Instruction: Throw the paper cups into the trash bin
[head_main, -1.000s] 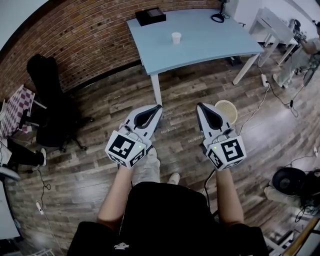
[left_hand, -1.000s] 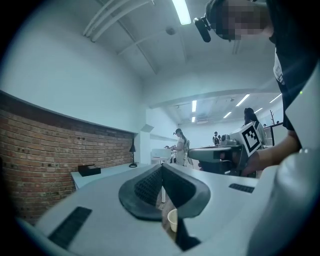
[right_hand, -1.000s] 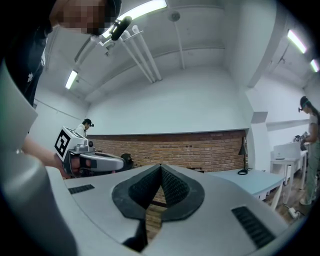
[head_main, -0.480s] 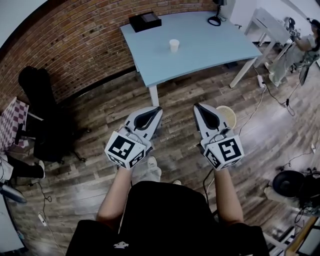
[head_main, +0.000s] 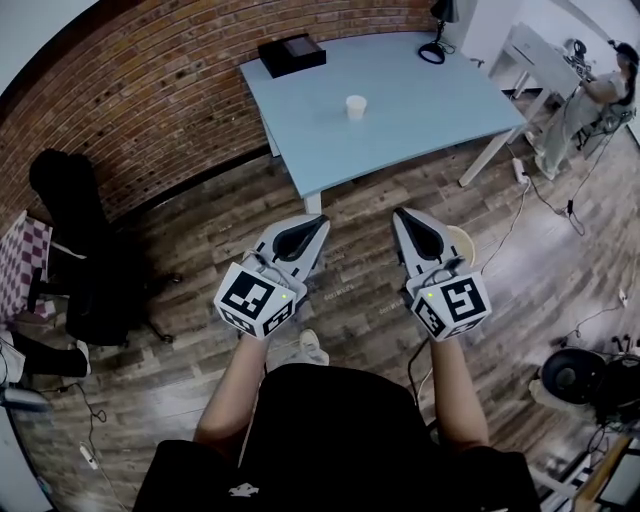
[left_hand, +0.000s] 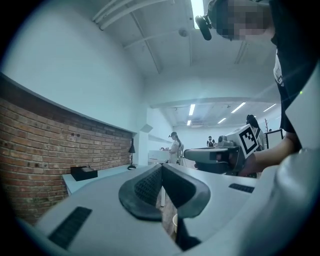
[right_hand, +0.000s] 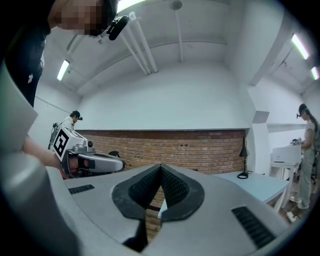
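A white paper cup (head_main: 355, 106) stands upright near the middle of the light blue table (head_main: 420, 95), far ahead of both grippers. A round pale bin (head_main: 464, 241) sits on the wooden floor just right of my right gripper (head_main: 399, 213), which partly hides it. My left gripper (head_main: 322, 218) is level with the right one, both held over the floor short of the table's near edge. In the left gripper view the jaws (left_hand: 162, 166) meet with nothing between them. The right gripper view shows its jaws (right_hand: 160, 166) likewise closed and empty.
A black box (head_main: 292, 54) and a desk lamp (head_main: 437, 40) stand at the table's far side. A black chair (head_main: 75, 250) is at the left by the brick wall. Cables and a black round device (head_main: 570, 372) lie at the right. A person (head_main: 605, 90) is by a white desk.
The table, cup and bin have slid down the head view, so the person carrying both grippers has come closer to the table. Both grippers stay shut, side by side.
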